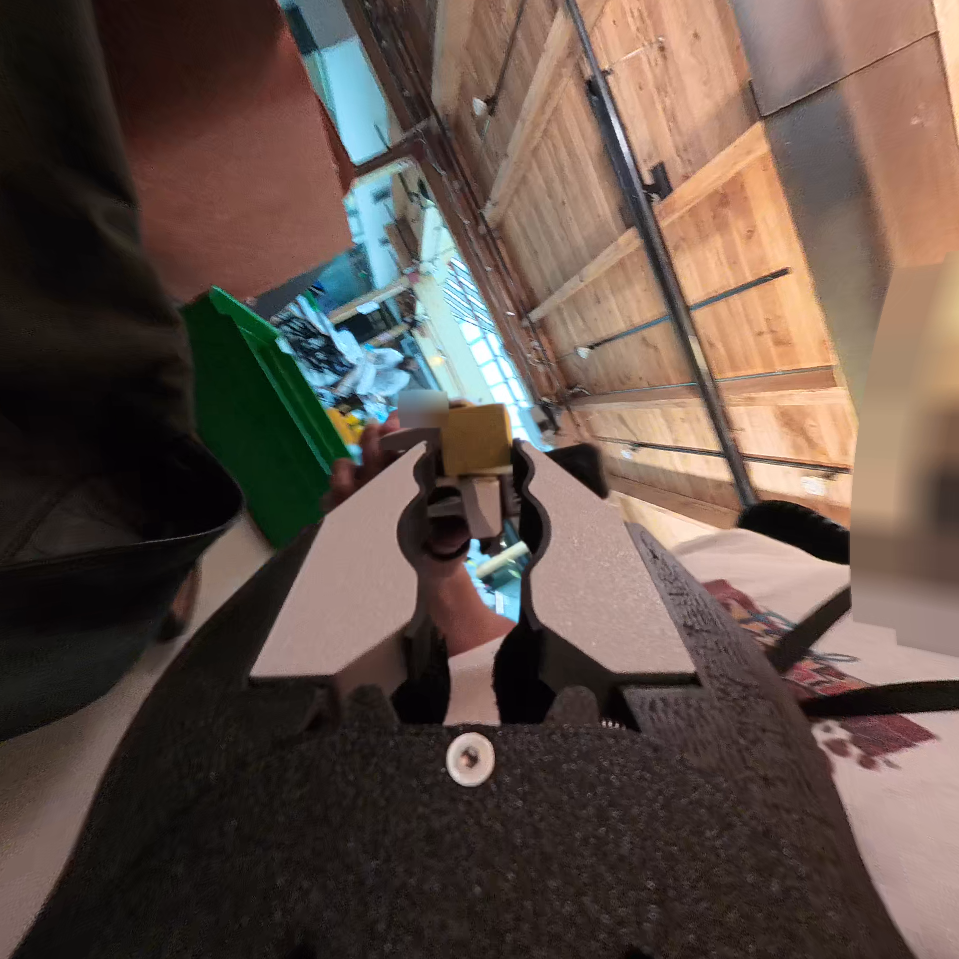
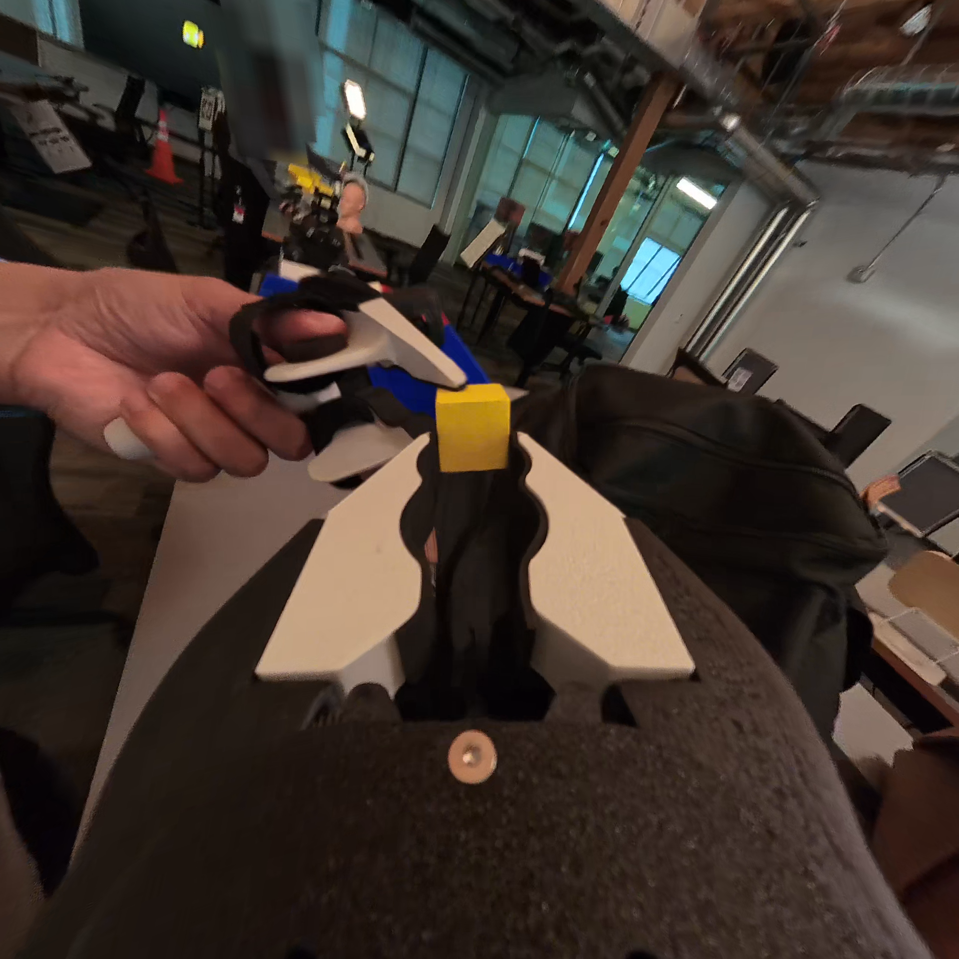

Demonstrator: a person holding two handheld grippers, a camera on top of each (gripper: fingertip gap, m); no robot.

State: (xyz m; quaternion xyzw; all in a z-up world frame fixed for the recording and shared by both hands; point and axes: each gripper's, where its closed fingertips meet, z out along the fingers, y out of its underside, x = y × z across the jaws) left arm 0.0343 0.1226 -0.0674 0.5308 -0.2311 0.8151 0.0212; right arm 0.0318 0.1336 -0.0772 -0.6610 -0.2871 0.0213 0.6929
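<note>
A small yellow cube (image 2: 472, 441) is in the air between the two grippers. My right gripper (image 2: 475, 436) is shut on it, with its pads on the cube's left and right faces. My left gripper (image 1: 472, 446) also has its jaws set at cube width around the cube (image 1: 475, 436). In the right wrist view a hand (image 2: 129, 373) holds the left gripper, and its upper finger (image 2: 415, 353) touches the cube's top edge. Its lower fingertip is hidden. One finger (image 1: 485, 506) of the right gripper shows just beyond the cube in the left wrist view.
A green bin (image 1: 249, 415) stands at the left, and a blue bin (image 2: 456, 353) sits behind the cube. A black bag (image 2: 700, 467) lies at the right on a white table (image 2: 218, 519). A person's white shirt (image 1: 778, 597) and a dark sleeve (image 1: 78, 363) are close by.
</note>
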